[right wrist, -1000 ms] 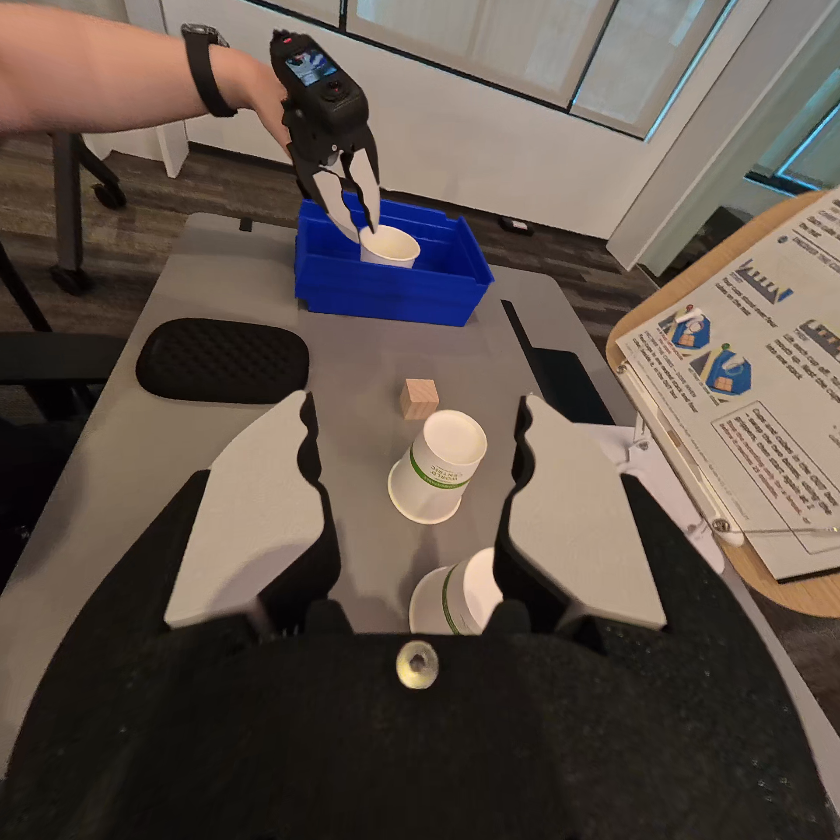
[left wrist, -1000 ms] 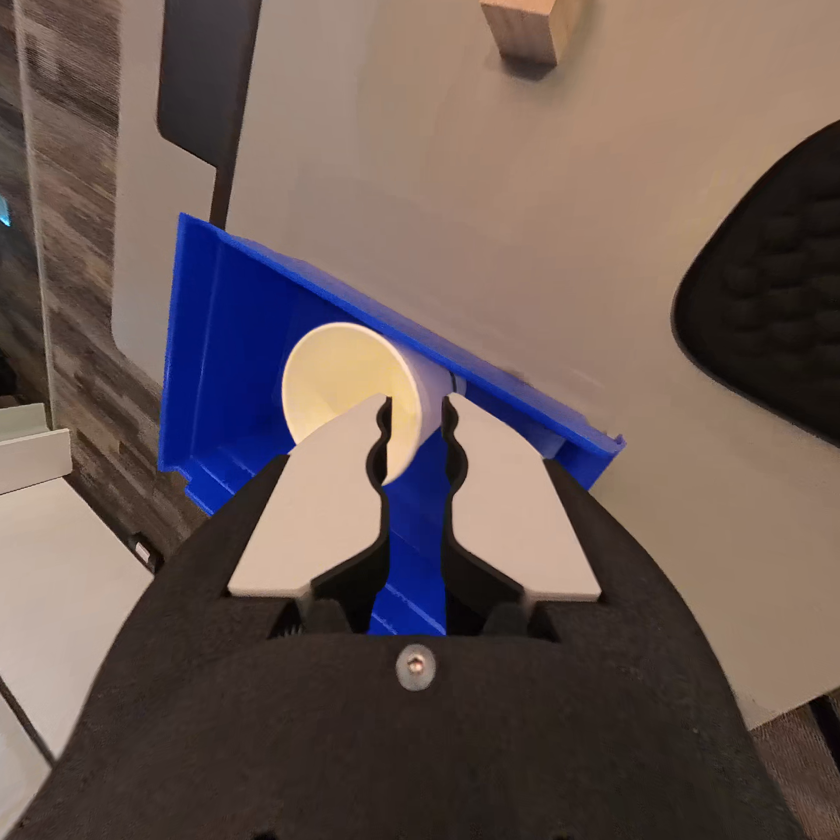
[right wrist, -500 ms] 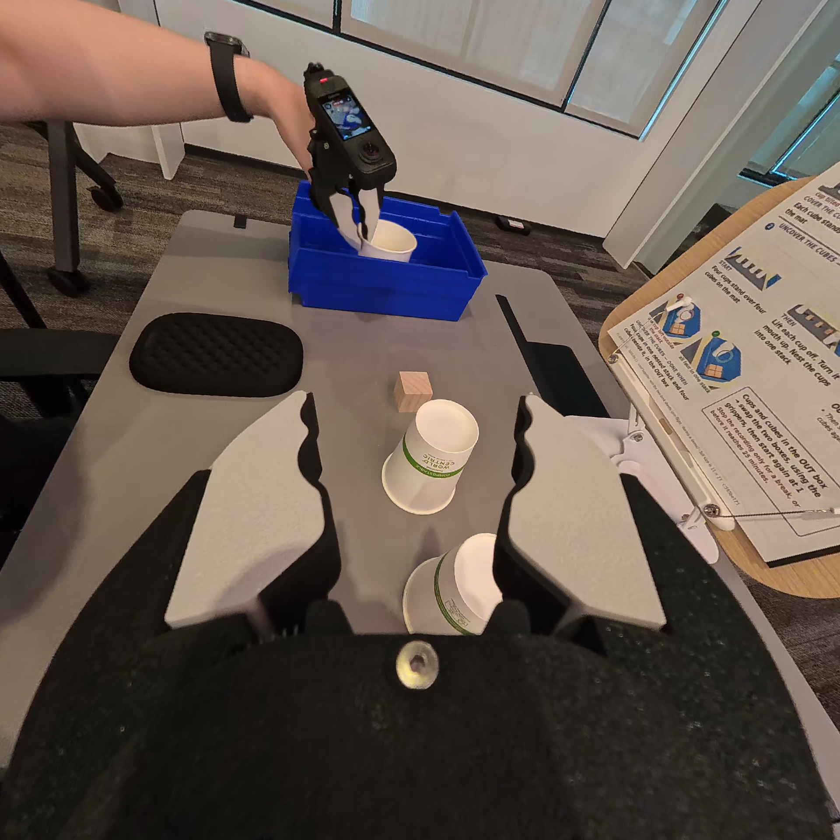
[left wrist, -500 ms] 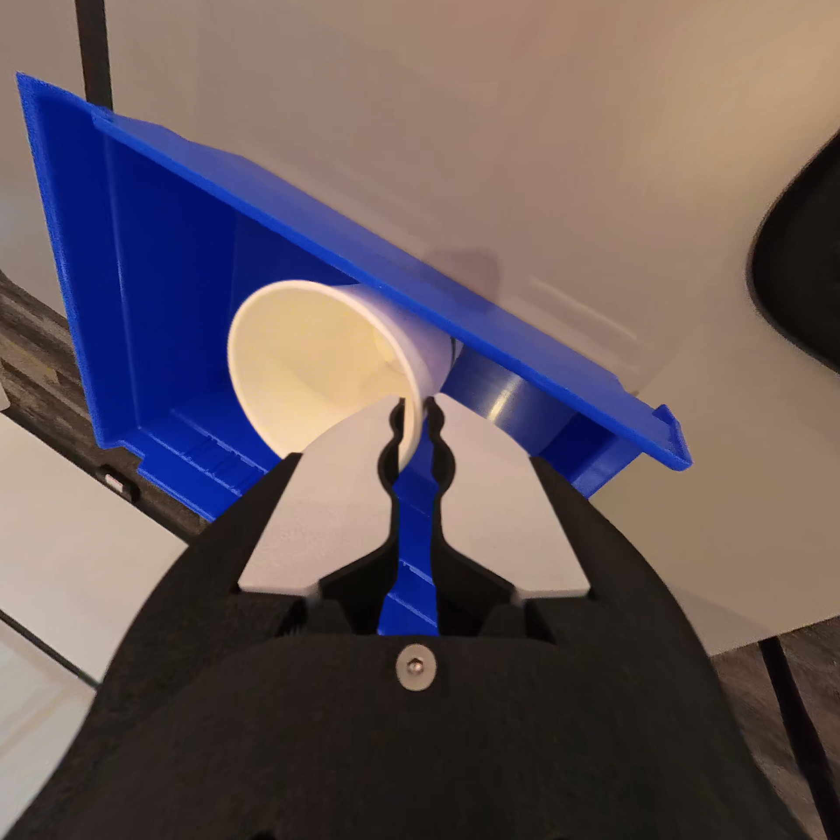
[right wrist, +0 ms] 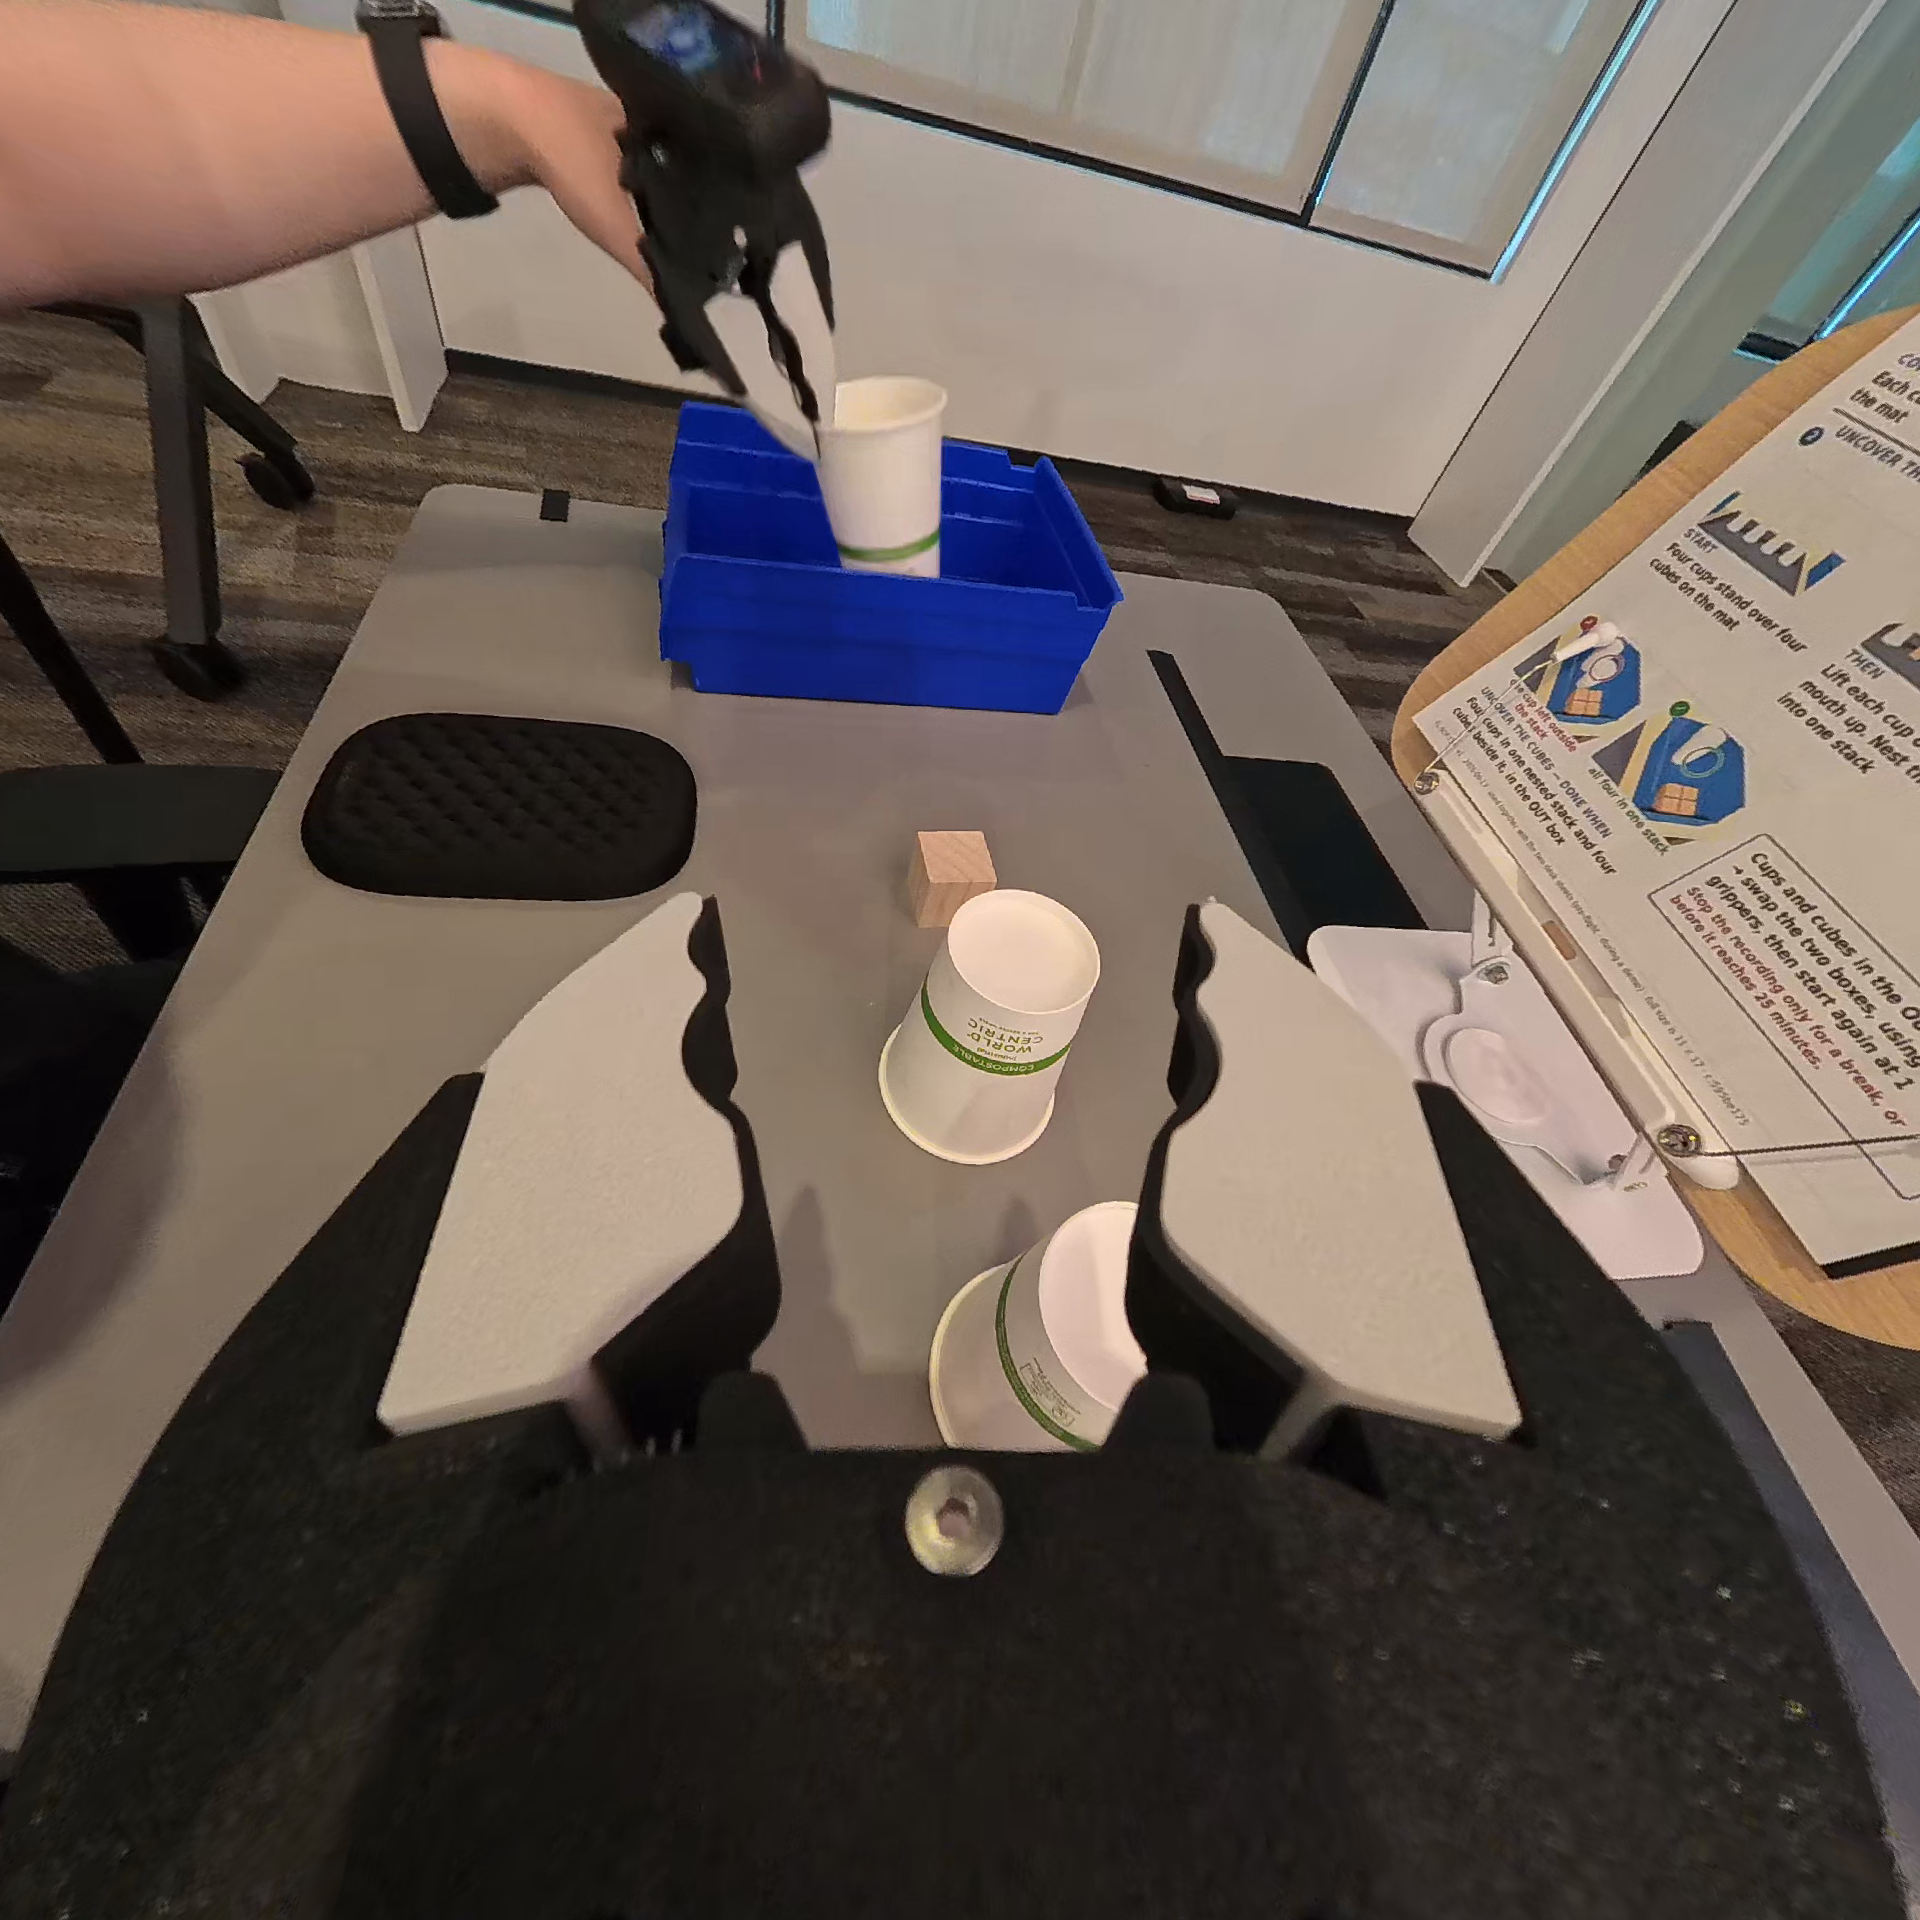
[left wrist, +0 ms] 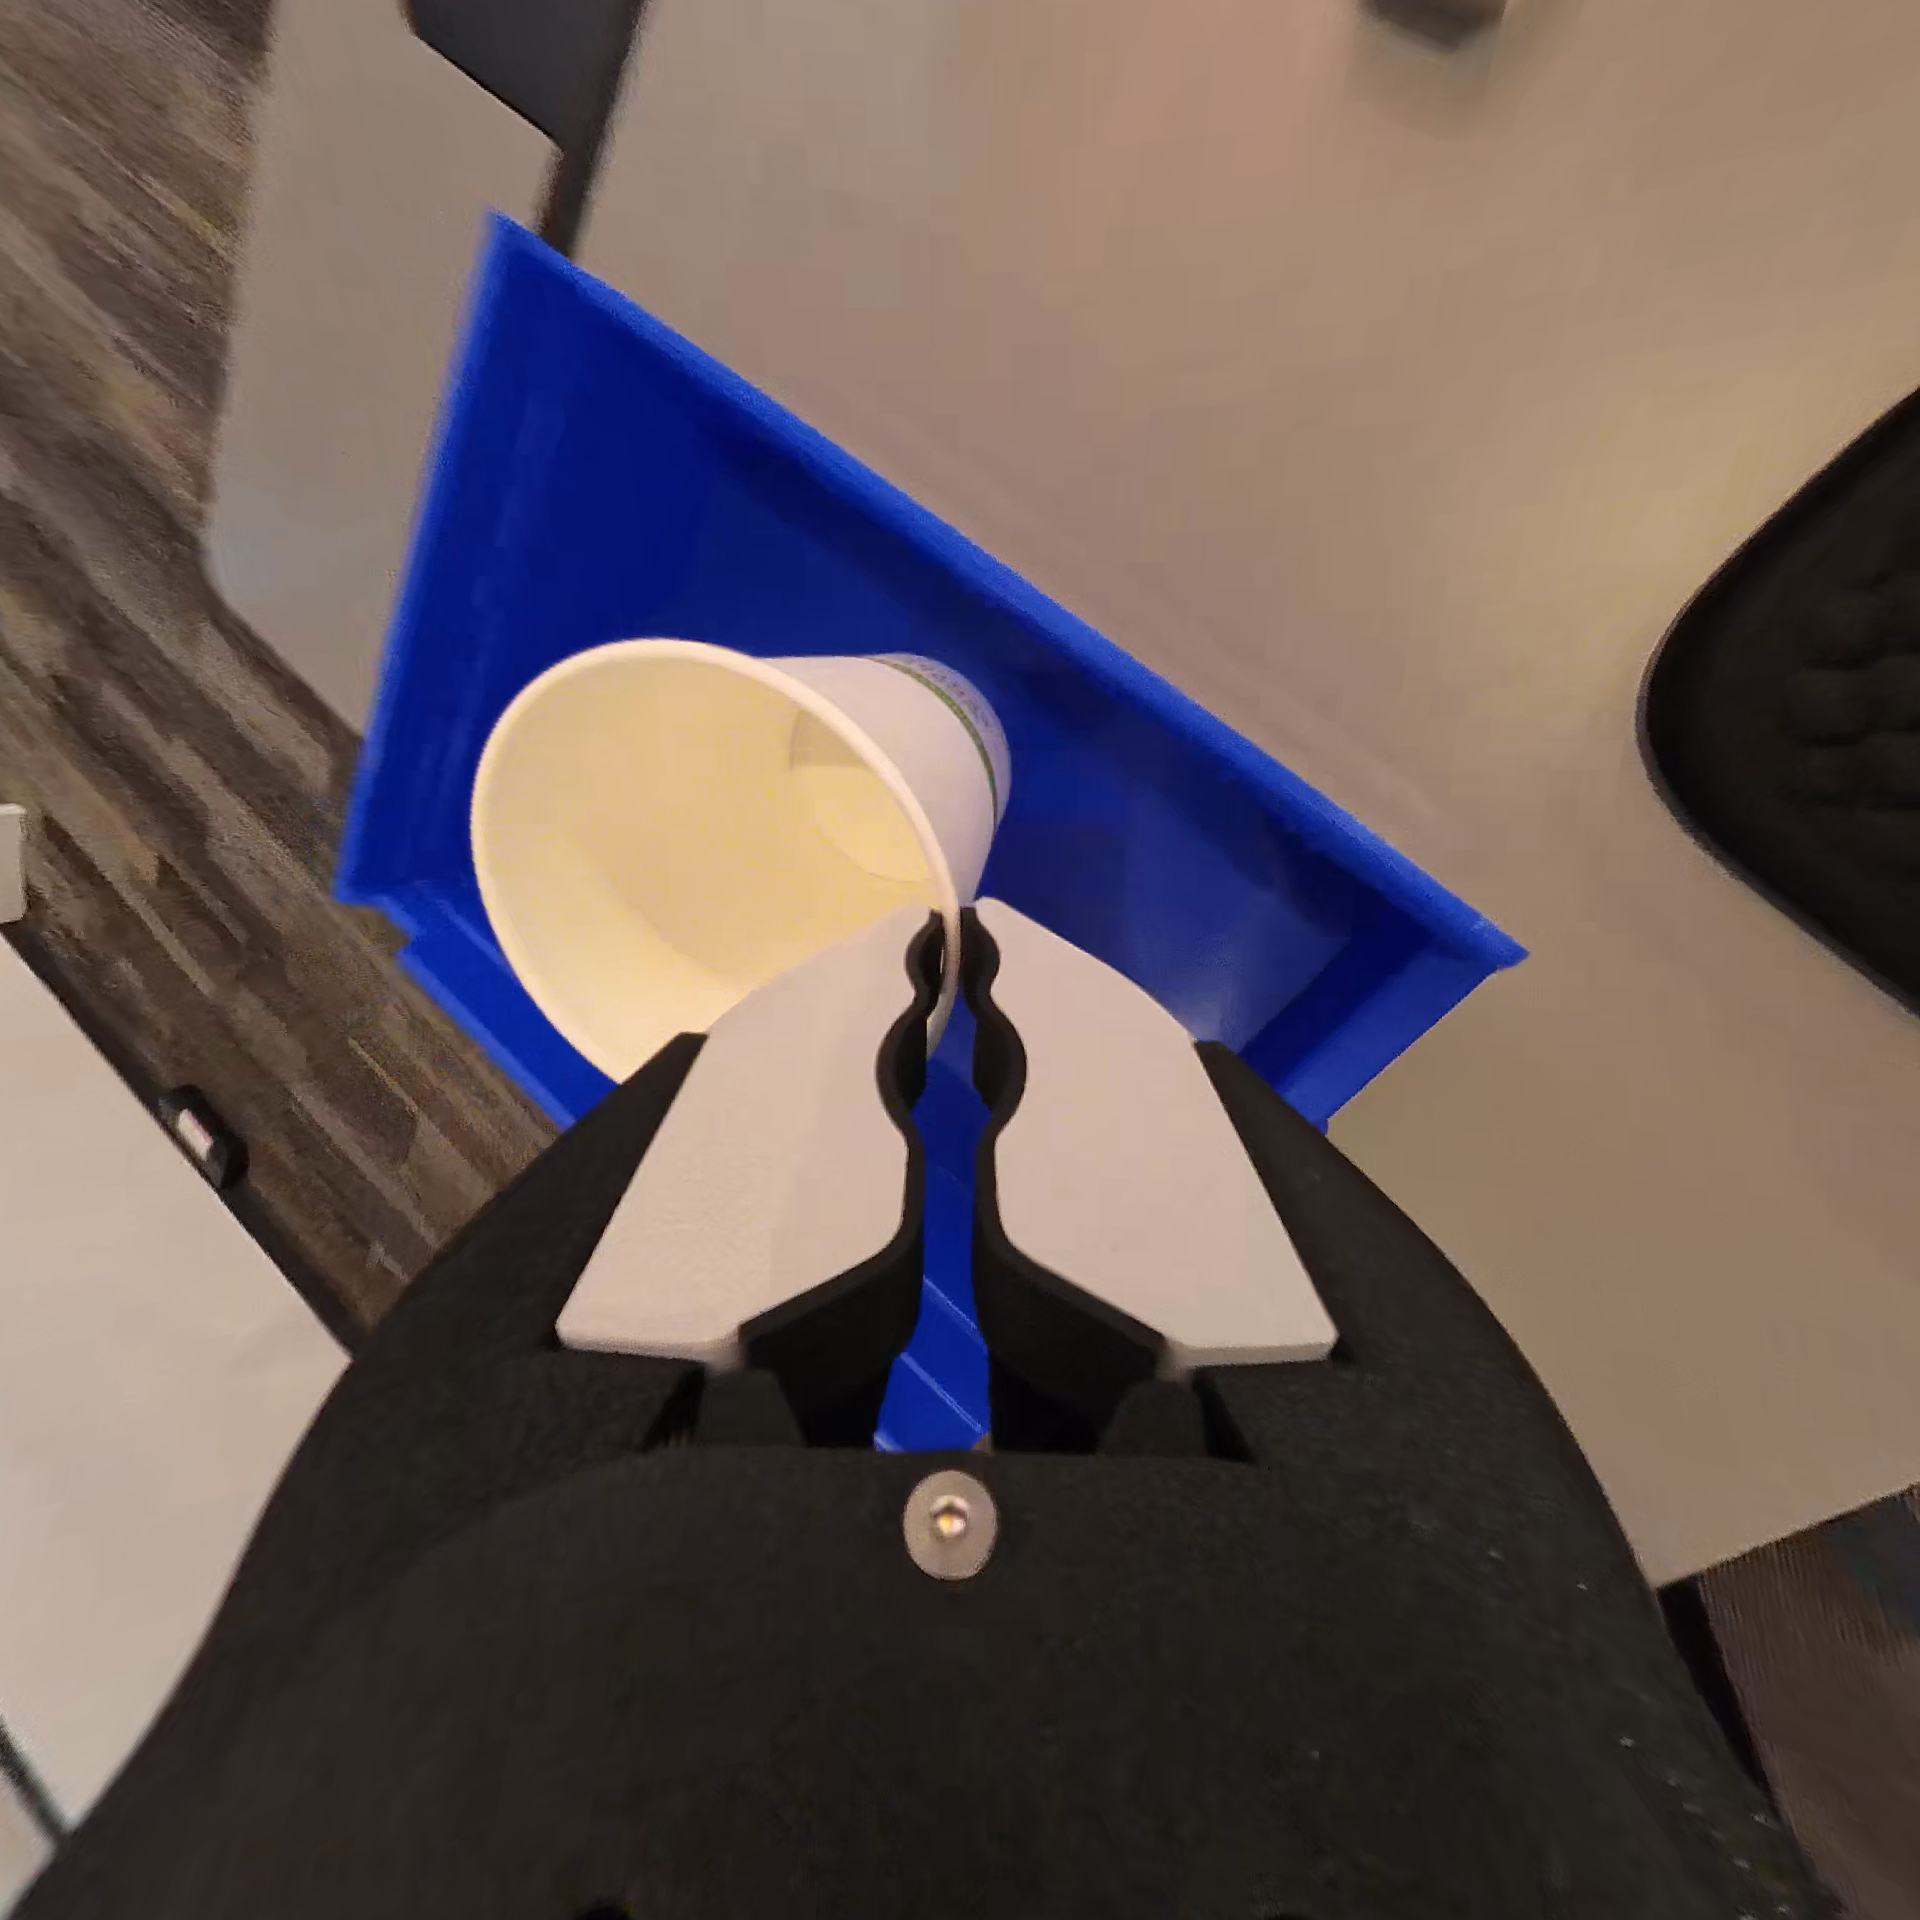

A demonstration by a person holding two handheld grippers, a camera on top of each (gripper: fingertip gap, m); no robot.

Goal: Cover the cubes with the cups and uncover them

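My left gripper (left wrist: 954, 920) is shut on the rim of a white paper cup (left wrist: 727, 842) with a green band and holds it mouth up over the blue bin (left wrist: 1143, 831). The right wrist view shows that gripper (right wrist: 805, 416) with the cup (right wrist: 888, 478) raised partly out of the bin (right wrist: 883, 634). My right gripper (right wrist: 951, 935) is open and empty above the grey table (right wrist: 416, 1039). A wooden cube (right wrist: 949, 876) sits bare mid-table. One upside-down cup (right wrist: 987, 1023) stands just behind it toward me. Another upside-down cup (right wrist: 1039, 1340) stands by my right finger.
A black padded rest (right wrist: 499, 805) lies at the table's left. An instruction sheet on a round wooden board (right wrist: 1714, 831) stands at the right, with a white clip base (right wrist: 1507, 1070) below it. A person's arm with a wristwatch (right wrist: 426, 125) holds the left gripper. A chair base is far left.
My left gripper has closed on the cup's rim and lifted it up out of the blue bin. My right gripper has stayed open and hardly moved.
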